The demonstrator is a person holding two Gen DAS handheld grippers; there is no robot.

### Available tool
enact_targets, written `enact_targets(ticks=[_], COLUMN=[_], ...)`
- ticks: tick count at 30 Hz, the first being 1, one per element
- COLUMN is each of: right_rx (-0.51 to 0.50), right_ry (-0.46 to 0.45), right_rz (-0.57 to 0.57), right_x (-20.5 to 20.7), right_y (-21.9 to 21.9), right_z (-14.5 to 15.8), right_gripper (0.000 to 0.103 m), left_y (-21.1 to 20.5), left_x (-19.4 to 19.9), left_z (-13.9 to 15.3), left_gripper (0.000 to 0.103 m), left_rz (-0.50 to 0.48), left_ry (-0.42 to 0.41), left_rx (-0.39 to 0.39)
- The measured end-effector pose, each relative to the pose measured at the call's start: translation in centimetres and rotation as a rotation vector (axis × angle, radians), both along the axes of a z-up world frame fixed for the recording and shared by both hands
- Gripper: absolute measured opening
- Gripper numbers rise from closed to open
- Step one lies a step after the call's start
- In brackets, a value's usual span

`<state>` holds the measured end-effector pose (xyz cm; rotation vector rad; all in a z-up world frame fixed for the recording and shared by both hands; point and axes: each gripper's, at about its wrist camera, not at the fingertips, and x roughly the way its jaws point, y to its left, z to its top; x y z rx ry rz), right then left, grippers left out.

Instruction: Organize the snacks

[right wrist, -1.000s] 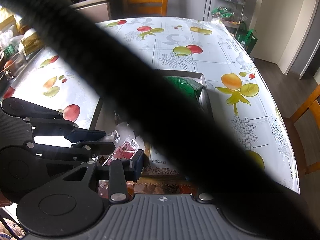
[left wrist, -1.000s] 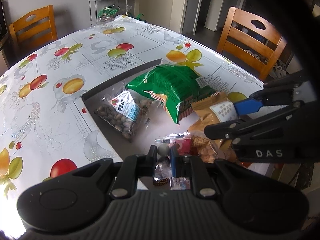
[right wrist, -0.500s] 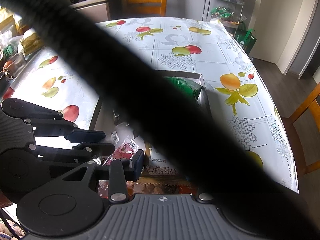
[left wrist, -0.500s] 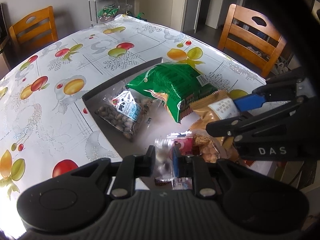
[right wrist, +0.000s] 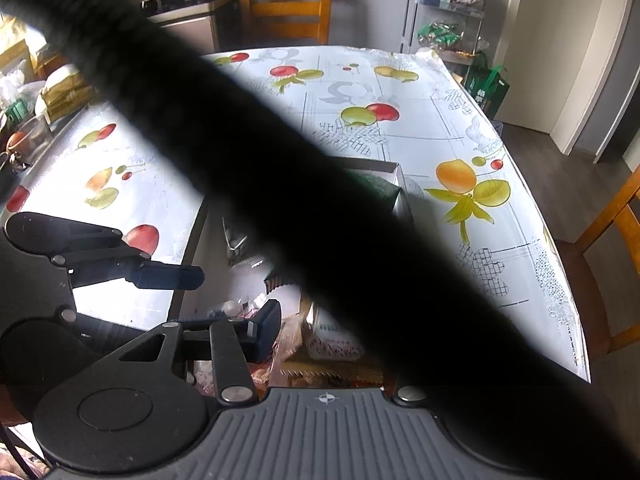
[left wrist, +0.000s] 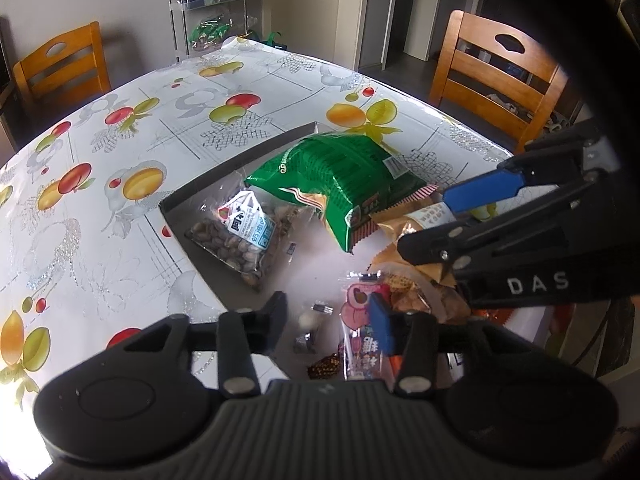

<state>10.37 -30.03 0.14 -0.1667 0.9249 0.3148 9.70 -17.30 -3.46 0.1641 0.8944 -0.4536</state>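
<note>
Left gripper lets go of a small candy over the tray

The left gripper (left wrist: 326,318), pinched a second ago, is opening, pads clear of the white wrapped candy (left wrist: 310,320) lying in the grey tray (left wrist: 176,210) between its fingers. The right gripper (left wrist: 436,220), just right, also widens above the orange packet (left wrist: 412,220); delivery looks done.

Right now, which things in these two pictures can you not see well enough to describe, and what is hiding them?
- Right wrist view: a thick black out-of-focus band crosses the frame and hides most of the shallow grey tray, the right gripper's second finger and the green crinkled snack bag.
- Left wrist view: the right gripper, jaws opening, covers the orange packets.
- Left wrist view: the small wrapped sweets between the left gripper's opening jaws are too small to identify.
</note>
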Motion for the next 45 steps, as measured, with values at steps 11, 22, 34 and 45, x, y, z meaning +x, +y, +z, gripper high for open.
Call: enact_targets(ticks=[11,22,34,45], right_rx=[0.014,0.021,0.036,0.052], right_ry=[-0.016,-0.024,-0.056,-0.07], right_rz=[-0.006,-0.013,-0.033,-0.052], right_x=[0.3,0.5,0.6,0.4], right_y=[-0.1,0.0,-0.2,-0.5], right_z=[0.6,0.9,1.8,2.2], right_gripper=[0.052,0.057,0.078,0.08], left_y=[0.0,0.3,0.8,1.2], left_x=[-0.1,-0.1,-0.1,-0.5], left_z=[0.5,1.0,1.3,1.6], left_gripper=[0.064,0.071,0.086,0.088], left_rz=[-0.01,-0.002,0.033,0.041], left_ry=[-0.023,-0.049,-0.061,-0.068], left_rx=[0.011,0.011,0.009,-0.002])
